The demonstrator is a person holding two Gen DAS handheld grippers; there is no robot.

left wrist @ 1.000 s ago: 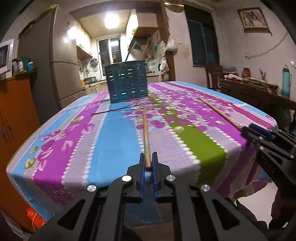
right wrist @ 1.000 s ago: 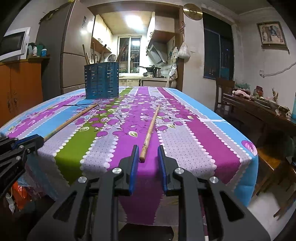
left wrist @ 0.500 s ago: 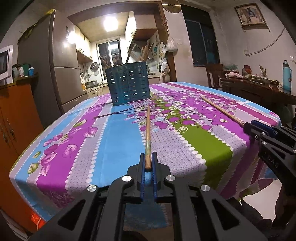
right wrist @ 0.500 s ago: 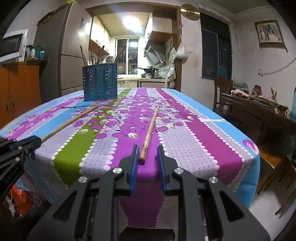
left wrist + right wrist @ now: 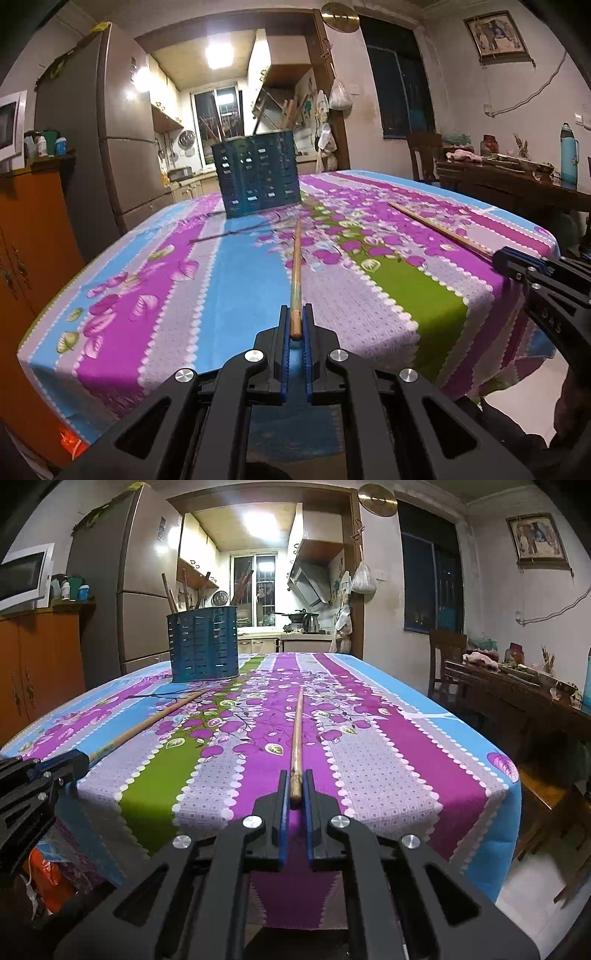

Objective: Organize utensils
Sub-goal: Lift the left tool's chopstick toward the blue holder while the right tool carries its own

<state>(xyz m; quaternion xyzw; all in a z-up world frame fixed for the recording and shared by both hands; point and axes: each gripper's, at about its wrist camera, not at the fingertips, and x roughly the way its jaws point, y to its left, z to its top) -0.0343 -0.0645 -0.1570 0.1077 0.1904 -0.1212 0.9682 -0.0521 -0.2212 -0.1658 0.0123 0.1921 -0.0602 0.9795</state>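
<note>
- Left wrist view: left gripper (image 5: 295, 325) clenched on the near end of a wooden chopstick (image 5: 296, 266); shaft runs straight ahead from between the jaws, far tip toward the blue utensil holder (image 5: 258, 173).
- Holder stands upright well ahead of the jaws, slightly to their left, on the floral tablecloth (image 5: 240, 288); a few sticks already rise from it, number not legible here.
- Right gripper (image 5: 517, 260) visible to the right of the jaws, closed on the near end of a second chopstick (image 5: 436, 225).
- Thin dark twig-like line (image 5: 229, 236) ahead and left of the jaws; cannot tell whether print or object.
- Right wrist view: right gripper (image 5: 296, 790) has just been closing and now pinches the near end of its chopstick (image 5: 297, 731), pads pressed against the wood, the rest lying on the cloth ahead.
- Utensil holder (image 5: 203, 648) ahead and left of these jaws, roughly five stick ends showing above its rim.
- Left gripper (image 5: 70, 762) at far left, holding the other chopstick (image 5: 147, 722).
- Count: two chopsticks loose on the table, one per gripper; one holder; two grippers.
- Step judged: grasp complete on both sticks, lift not yet begun.
- Next move calls for raising both, tipping them near upright, and lowering them into the holder without knocking it.
</note>
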